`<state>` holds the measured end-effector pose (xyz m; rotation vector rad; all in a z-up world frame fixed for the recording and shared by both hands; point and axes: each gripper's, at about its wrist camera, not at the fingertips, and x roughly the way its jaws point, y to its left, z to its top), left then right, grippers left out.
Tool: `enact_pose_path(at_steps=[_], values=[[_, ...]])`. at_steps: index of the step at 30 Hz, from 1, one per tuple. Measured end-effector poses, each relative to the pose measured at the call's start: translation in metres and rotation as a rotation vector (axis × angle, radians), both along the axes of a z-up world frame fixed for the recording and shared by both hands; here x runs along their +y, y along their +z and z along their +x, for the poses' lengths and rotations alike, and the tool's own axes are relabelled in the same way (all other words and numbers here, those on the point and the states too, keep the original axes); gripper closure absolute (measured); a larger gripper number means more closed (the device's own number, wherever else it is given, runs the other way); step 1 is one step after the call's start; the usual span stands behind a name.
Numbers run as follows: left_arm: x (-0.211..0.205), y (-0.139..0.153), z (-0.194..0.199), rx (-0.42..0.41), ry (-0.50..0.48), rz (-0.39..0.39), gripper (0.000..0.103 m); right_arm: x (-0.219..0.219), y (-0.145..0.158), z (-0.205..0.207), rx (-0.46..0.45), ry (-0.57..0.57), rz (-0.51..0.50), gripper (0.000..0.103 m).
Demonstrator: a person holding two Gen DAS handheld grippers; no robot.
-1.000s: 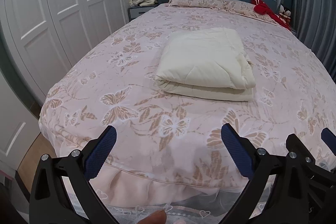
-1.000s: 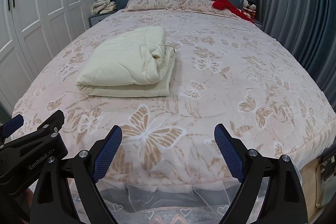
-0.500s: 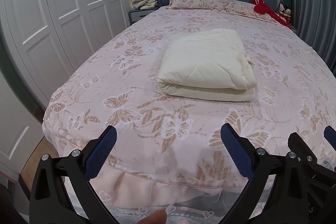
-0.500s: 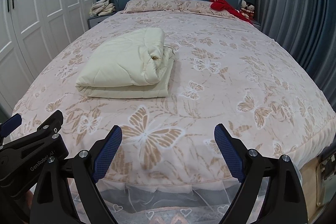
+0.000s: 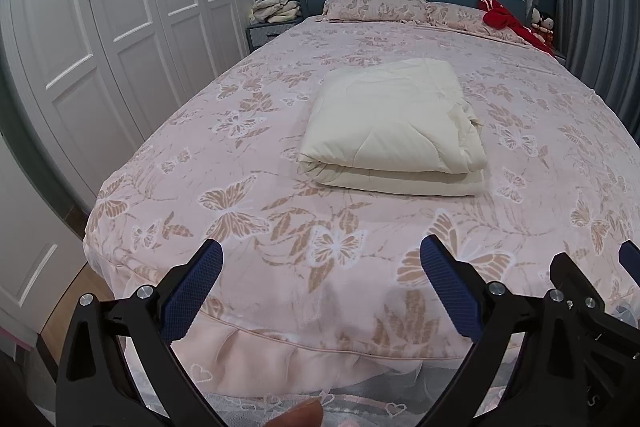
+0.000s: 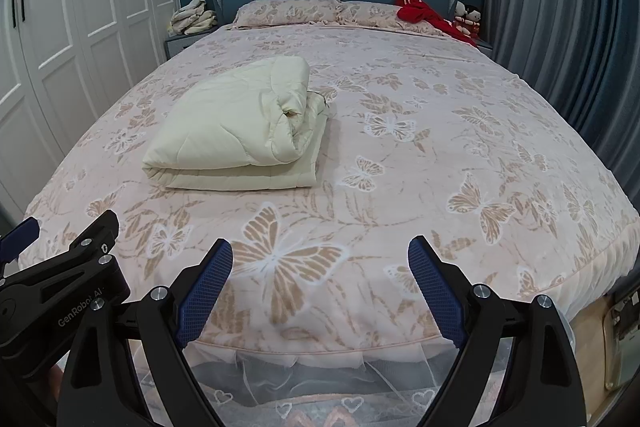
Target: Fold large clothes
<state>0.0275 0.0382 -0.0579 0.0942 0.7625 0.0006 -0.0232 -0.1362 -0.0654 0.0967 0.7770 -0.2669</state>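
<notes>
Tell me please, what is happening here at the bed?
A person holds two grippers at the foot of the bed. The left gripper and the right gripper are both open and hold nothing. A cream quilt lies folded into a neat bundle in the middle of the butterfly bedspread, away from both grippers. Nothing touches it now, so the folding looks finished. A red garment lies near the pillows at the headboard.

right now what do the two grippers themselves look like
Both are black plastic frames with silver bolts and two blue, textured finger pads. The left gripper and right gripper match. White "GenRobot.AI" lettering marks the left one's body. No cables or sleeves show.
</notes>
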Motion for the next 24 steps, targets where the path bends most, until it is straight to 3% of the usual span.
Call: enact_pose_path(at_steps=[24], values=[[0.0009,0.0035,0.0004,-0.008,0.001,0.001,0.007,-0.0009,-0.0012,-0.0009,-0.002,0.002,0.001,0.016]])
